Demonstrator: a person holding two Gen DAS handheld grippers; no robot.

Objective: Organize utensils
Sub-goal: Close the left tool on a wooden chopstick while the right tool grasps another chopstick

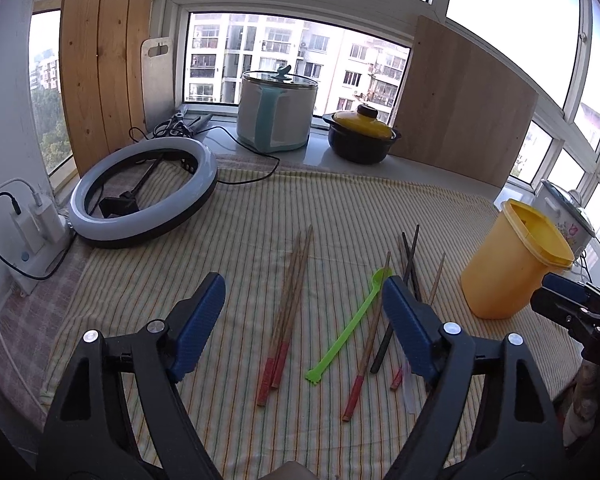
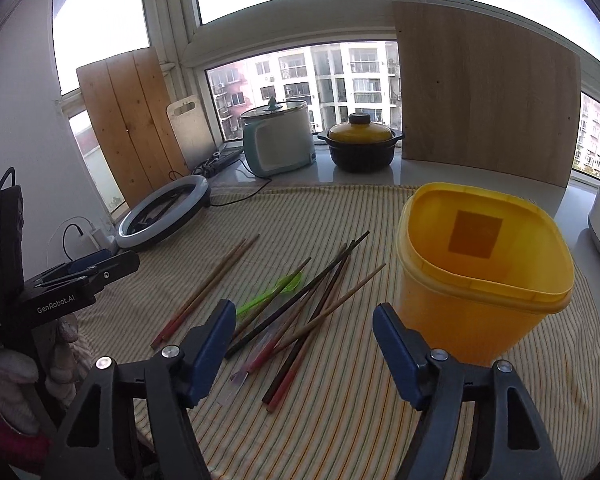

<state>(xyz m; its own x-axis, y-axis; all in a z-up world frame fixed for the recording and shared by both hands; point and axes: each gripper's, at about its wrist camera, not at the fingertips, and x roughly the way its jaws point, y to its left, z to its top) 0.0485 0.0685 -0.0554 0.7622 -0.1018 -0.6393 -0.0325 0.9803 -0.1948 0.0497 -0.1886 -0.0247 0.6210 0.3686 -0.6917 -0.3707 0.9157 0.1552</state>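
Several wooden chopsticks with red ends [image 1: 286,316] [image 2: 204,292] lie on the striped cloth, with a green plastic spoon [image 1: 350,324] [image 2: 276,292] and dark chopsticks [image 1: 408,276] [image 2: 300,296] in a loose pile beside them. An open yellow plastic container [image 1: 514,260] [image 2: 480,268] stands upright to the right of the pile. My left gripper [image 1: 304,308] is open and empty above the chopsticks. My right gripper [image 2: 304,336] is open and empty, over the near end of the pile, its right finger just in front of the container.
A ring light [image 1: 144,192] [image 2: 166,210] lies at the back left beside a charger [image 1: 36,224]. A rice cooker [image 1: 276,112] [image 2: 278,140] and a yellow-lidded pot [image 1: 360,132] [image 2: 360,146] stand on the windowsill. Wooden boards [image 1: 460,104] lean on the window.
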